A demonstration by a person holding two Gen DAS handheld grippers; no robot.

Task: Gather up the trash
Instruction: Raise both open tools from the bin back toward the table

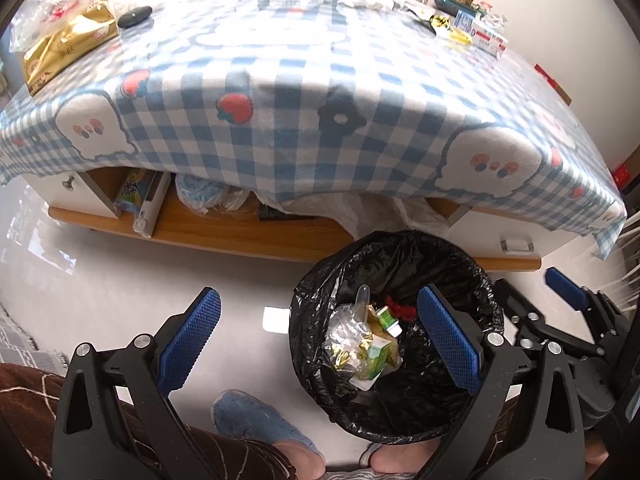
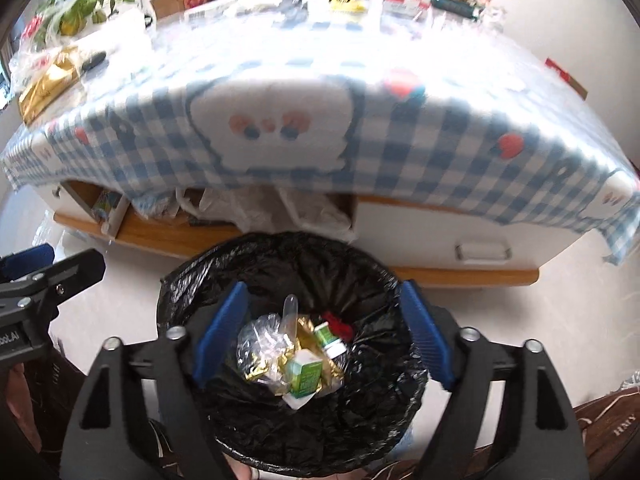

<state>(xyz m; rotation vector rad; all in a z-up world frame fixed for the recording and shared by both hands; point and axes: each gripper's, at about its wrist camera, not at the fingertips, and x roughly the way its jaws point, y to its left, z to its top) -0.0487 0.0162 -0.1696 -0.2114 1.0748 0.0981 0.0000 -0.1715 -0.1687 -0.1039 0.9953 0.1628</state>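
The right gripper [image 2: 324,336] is hanging over the bin [image 2: 192,280], which is standing on the pale floor [image 1: 160,272] in front of the low table [image 1: 280,80]. Its jaws are standing wide apart and nothing is between the blue pads [image 2: 222,332]; they are framing the mouth of the bin from both sides. The left gripper [image 1: 320,344] is also spread wide and holding nothing, and it is hanging beside the bin, with one pad [image 1: 448,340] over the rim and the other over bare floor.

Inside the bin, lined with a black bag [image 2: 360,420], the trash [image 2: 296,356] is lying in a loose heap near the middle. A green carton [image 2: 306,376] is lying on its side, its long axis running from the near edge toward the table, tilted a little. A second small green box [image 2: 326,336] is lying behind it. A clear tube [image 2: 290,312] is pointing with its rounded end toward the table. Crumpled clear plastic [image 2: 260,336] and gold foil [image 2: 260,374] are lying around the carton, and something red [image 2: 340,326] is showing at the far side.

A foot in a blue slipper [image 1: 256,420] is standing just beside the bin.
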